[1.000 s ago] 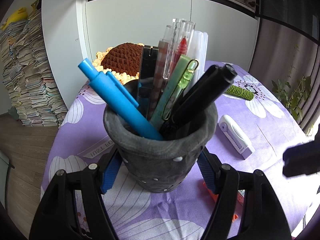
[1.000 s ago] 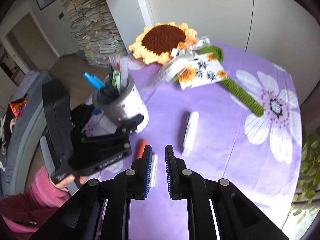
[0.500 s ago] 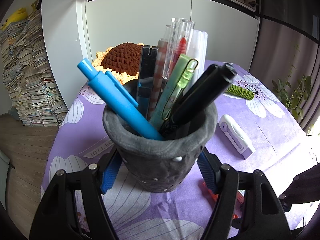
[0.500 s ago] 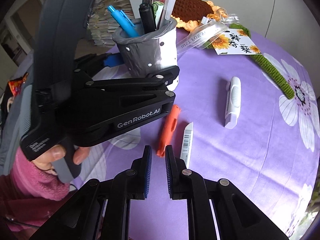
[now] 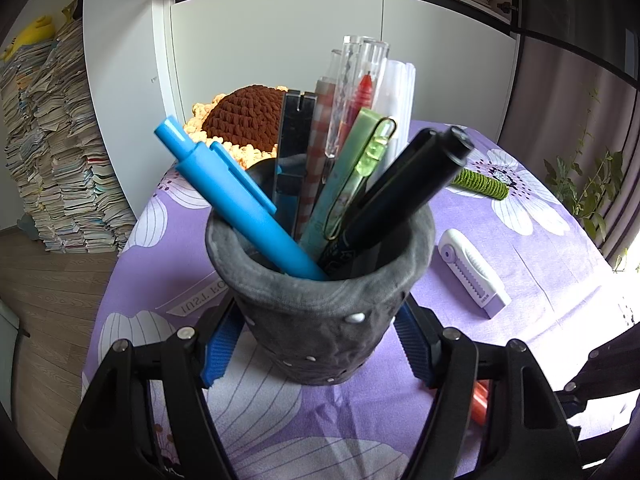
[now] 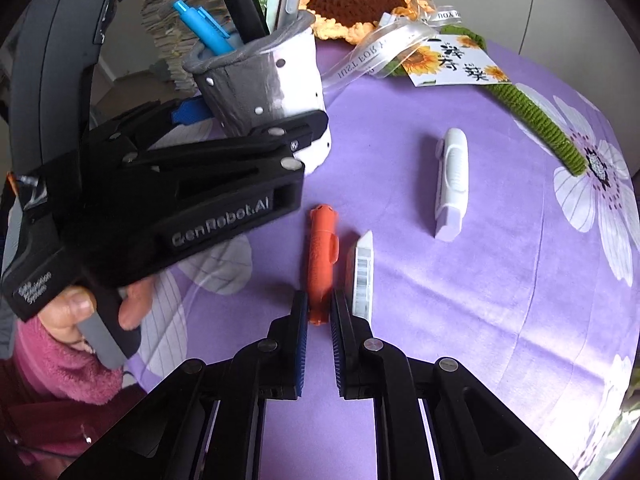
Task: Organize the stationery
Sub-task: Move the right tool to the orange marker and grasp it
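Two hand-held grippers: left (image 5: 316, 344) clamps cup (image 5: 320, 300); right (image 6: 319, 312) straddles orange pen (image 6: 320, 256), contact unclear.
Pen's near end: hidden between fingers.

Pen cup (image 6: 264, 76) positioned upright on table (image 6: 500, 280), clamped between left gripper (image 5: 316, 344) fingers. Pens (image 5: 248, 200) stood in cup, tilted outward. Crochet flower (image 6: 360, 0) located behind cup, stem (image 6: 536, 112) extended rightward across table. Card (image 6: 456, 62) laid on stem. Corrector (image 6: 452, 180) laid right of cup, well apart. Marker (image 6: 320, 256) and eraser (image 6: 362, 276) laid side by side before cup. Marker near end bracketed by right gripper (image 6: 319, 312) fingers; eraser just outside right finger.
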A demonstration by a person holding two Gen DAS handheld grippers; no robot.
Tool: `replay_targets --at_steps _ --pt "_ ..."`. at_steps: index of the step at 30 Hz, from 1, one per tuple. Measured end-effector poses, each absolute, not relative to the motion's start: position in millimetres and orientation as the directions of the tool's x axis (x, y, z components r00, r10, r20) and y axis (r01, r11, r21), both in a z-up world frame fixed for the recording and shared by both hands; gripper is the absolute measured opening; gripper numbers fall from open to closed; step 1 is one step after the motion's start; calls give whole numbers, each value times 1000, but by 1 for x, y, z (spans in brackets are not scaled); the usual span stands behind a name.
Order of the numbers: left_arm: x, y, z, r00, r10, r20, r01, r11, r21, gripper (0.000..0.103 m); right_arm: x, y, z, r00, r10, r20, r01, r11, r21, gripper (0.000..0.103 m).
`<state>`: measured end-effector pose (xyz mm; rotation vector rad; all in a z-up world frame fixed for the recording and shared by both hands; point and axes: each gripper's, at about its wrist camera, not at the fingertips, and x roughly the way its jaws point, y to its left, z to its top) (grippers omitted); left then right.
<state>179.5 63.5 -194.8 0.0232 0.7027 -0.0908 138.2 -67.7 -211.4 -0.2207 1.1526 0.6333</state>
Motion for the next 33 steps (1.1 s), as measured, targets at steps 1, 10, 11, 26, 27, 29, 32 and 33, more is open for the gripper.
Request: replay_targets --at_steps 1,10,11,26,27,29,32,33 --pt "179 64 -195 759 -76 -646 91 996 -9 71 136 -72 -213 244 340 -908 -580 802 144 12" --pt "180 64 -194 758 -75 -647 91 996 -9 71 111 -112 -217 160 262 -952 -640 761 101 12" --pt "180 64 -195 758 -75 -647 91 996 -9 71 109 -115 -217 157 260 -953 -644 758 101 12" --pt "180 64 -195 758 -74 -648 90 996 -8 71 135 -100 -211 234 229 -945 -655 755 20 37" --pt "180 65 -195 758 -74 -648 90 996 -8 71 136 -102 -211 233 232 -945 -655 755 24 37" --pt "180 64 -195 758 -74 -647 90 996 -8 71 140 -104 -211 232 229 -945 -653 757 23 37" --pt "180 64 -195 759 -73 -647 90 996 -7 71 140 -101 -212 230 228 -946 -660 751 21 37" --pt "180 64 -195 758 -74 -648 90 996 -8 71 139 -101 -213 230 228 -946 -663 748 19 37"
